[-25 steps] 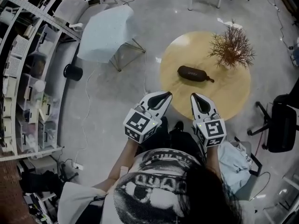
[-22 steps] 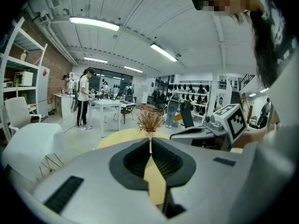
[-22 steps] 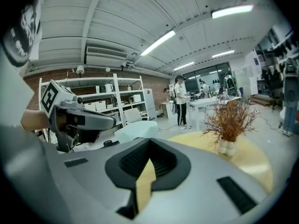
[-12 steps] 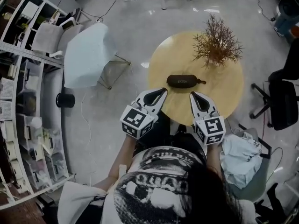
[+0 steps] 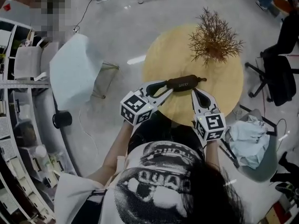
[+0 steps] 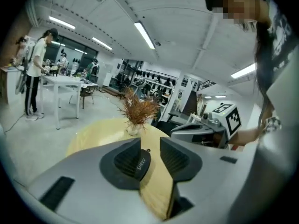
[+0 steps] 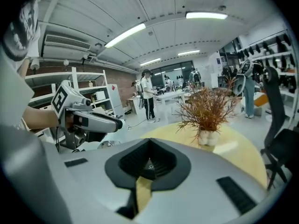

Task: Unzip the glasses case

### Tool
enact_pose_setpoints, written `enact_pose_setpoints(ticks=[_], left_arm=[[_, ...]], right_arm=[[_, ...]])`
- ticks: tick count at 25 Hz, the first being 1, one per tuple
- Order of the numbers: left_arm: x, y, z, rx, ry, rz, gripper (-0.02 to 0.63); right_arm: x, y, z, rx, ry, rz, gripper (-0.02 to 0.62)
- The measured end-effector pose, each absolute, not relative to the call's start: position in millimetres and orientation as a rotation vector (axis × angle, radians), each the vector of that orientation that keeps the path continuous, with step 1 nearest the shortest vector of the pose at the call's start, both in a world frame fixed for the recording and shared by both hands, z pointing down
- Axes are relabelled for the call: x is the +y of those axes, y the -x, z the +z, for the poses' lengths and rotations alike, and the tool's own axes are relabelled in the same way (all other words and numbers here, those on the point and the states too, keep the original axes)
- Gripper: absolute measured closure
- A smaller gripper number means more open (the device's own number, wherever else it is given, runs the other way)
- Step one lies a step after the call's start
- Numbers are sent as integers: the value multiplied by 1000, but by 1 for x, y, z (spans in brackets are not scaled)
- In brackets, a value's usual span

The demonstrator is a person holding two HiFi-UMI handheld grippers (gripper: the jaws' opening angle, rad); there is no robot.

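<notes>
A round pale wooden table point(image 5: 163, 55) stands on a grey floor, seen from above the person's head, with the person's patterned shirt filling the bottom of the head view. Toward the far side of the table stands a bunch of dried brown branches point(image 5: 215, 31) in a small pale vase. Nearer the person, two grey handheld grippers, each with a marker cube at the back, reach over the table's near edge. The left gripper point(image 5: 168, 86) comes in from the left and points at the left end of the dark, oblong glasses case point(image 5: 184, 82). The case lies flat near the middle of the table, with its length running left to right. In the left gripper view, this gripper point(image 6: 150, 141) has its jaws part-way apart and they have just been opening. The end of the case point(image 6: 141, 162) sits in the gap close against one ribbed pad, while the other pad stands clear of it, so nothing is clamped. The right gripper point(image 5: 195, 91) points at the case from the near side, just beside its right half. In the right gripper view its jaws point(image 7: 149, 140) are closed together and hold nothing, and a sliver of the case point(image 7: 148, 165) shows just beyond their tips. A small zipper pull point(image 5: 204, 79) sticks out from the case's right end, apart from both grippers.
</notes>
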State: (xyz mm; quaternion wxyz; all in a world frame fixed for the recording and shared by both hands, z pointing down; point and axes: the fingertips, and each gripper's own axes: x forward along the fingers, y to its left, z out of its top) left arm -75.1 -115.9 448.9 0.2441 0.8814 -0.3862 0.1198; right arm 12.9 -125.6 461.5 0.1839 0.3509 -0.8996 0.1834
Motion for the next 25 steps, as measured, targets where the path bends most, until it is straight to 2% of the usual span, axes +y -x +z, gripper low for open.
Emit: enact_pose_setpoints(ticks=[13, 21, 25], left_arm=[[-162, 45, 542, -335, -2437, 642, 323], [-169, 8, 600, -35, -2329, 935, 270], [-171, -1, 618, -3, -2271, 1004, 265]], right_arm=[[-116, -26, 500, -2364, -1290, 731, 597], [-101, -36, 517, -2286, -1434, 804, 597], [-91, -42, 522, -2251, -1492, 837, 597]])
